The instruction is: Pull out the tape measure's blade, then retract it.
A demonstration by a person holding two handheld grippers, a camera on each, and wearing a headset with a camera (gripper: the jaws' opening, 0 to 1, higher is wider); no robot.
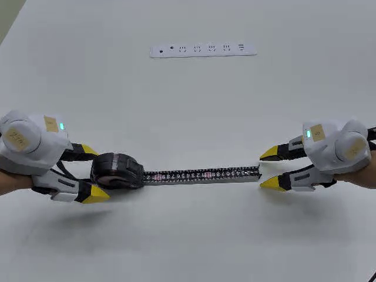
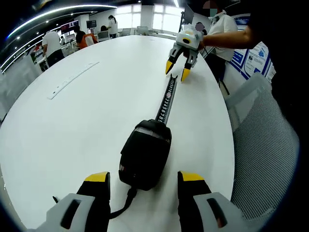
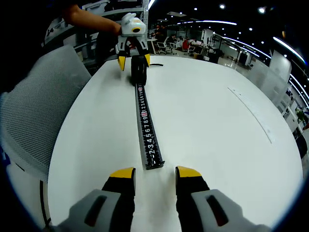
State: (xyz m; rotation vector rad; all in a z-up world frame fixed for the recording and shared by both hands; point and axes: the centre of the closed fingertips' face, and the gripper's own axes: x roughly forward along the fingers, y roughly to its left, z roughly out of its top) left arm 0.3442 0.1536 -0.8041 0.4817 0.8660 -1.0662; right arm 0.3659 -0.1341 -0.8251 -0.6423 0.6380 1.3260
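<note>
Since the black tape measure case (image 1: 117, 170) sits at the lower left of the head view, with its numbered black blade (image 1: 202, 174) lying flat on the white desk (image 1: 188, 106) toward the right, the pull-out looks done to me. The left gripper (image 1: 93, 171) has its fingers wide either side of the case, not clamped. The right gripper (image 1: 270, 168) is spread too, with the blade tip just ahead of it. My worry is that with nothing pinned, the blade could snap back and drag the case.
</note>
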